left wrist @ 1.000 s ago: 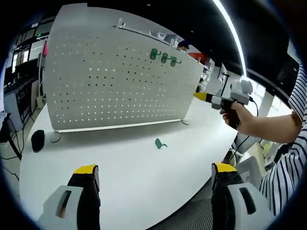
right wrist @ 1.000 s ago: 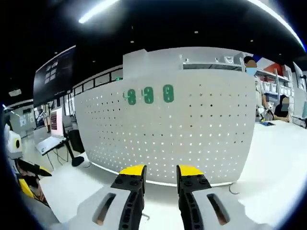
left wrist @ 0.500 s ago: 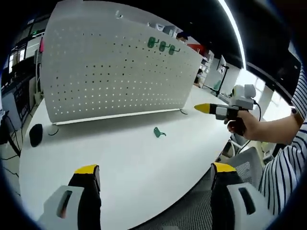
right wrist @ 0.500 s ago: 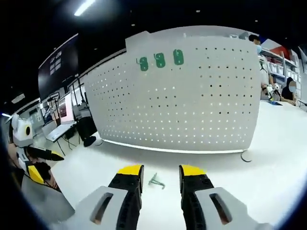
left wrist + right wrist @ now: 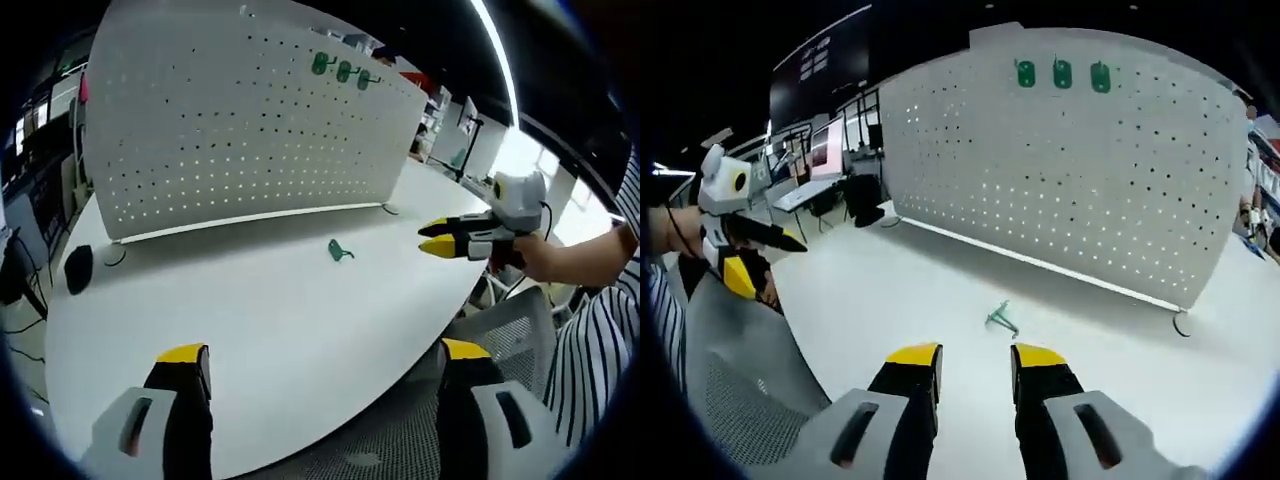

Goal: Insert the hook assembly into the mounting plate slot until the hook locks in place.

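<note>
A white perforated mounting plate (image 5: 250,130) (image 5: 1090,190) stands upright on the white table (image 5: 250,320) (image 5: 890,290). Three green hooks (image 5: 343,70) (image 5: 1062,73) hang near its top edge. A loose green hook (image 5: 340,250) (image 5: 1001,319) lies on the table in front of the plate. My right gripper (image 5: 976,355) (image 5: 436,238) hovers just short of that hook, its yellow-tipped jaws a little apart with nothing between them. My left gripper (image 5: 325,355) (image 5: 750,255) stays over the table's near edge, wide open and empty, far from the hook.
A grey mesh chair (image 5: 400,440) (image 5: 740,400) sits below the table edge under both grippers. A small black object (image 5: 78,268) lies on the table at the plate's left end. Desks with monitors (image 5: 825,160) stand beyond that end.
My right gripper has come down and tipped toward the table, bringing the loose hook just ahead of its jaws. The left gripper has barely shifted. Neither gripper's opening has changed.
</note>
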Motion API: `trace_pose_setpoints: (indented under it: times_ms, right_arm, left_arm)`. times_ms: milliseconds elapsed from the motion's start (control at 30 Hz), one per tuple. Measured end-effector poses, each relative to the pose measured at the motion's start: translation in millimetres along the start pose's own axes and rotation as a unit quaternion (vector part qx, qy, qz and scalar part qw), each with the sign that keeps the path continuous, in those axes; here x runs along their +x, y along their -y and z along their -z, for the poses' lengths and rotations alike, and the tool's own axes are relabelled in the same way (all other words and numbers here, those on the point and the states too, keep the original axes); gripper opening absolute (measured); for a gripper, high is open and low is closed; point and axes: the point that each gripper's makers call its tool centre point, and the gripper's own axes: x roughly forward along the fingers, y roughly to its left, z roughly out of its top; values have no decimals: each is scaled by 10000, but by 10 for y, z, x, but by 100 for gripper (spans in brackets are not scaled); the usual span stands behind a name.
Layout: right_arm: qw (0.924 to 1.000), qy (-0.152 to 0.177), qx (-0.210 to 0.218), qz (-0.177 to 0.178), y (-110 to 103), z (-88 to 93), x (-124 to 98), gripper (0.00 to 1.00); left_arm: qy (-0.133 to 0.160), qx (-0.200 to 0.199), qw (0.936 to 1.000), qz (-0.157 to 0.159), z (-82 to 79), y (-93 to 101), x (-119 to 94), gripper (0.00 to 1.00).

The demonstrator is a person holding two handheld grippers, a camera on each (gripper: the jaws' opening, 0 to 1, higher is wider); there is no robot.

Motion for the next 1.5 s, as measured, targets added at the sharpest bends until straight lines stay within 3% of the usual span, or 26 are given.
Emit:
trace_pose_setpoints:
  times_ms: [200,300,400,500,733,1033,1167,1500]
  right_arm:
    - [9990,-368,-208,-167,-38,174,133,25]
    - [9969,-609,-426,-243,11,263,219,24]
    - [9950,-767,-555,-326,75,306,331,22]
    - [9887,-1241,-688,-477,143,432,442,20]
    - [9863,-1293,-831,-593,256,367,691,17]
    - [9822,-1451,-1022,-619,389,282,1063,14]
    - [9836,-1469,-877,-572,453,242,1184,14]
    - [9786,-1555,-1206,-598,549,186,1364,10]
  left_arm:
    - [-6,-32,10000,-10,1,-3,16,96]
    - [169,-183,9996,153,-57,48,34,97]
    - [159,-174,9996,166,-68,62,42,98]
    - [119,-150,9997,145,-56,60,49,98]
    - [-33,-206,9998,35,23,-41,43,98]
    - [-49,-206,9998,55,-33,-32,134,98]
    - [-41,-228,9997,29,-37,-56,153,98]
    - [-150,-329,9993,-49,22,-123,178,98]
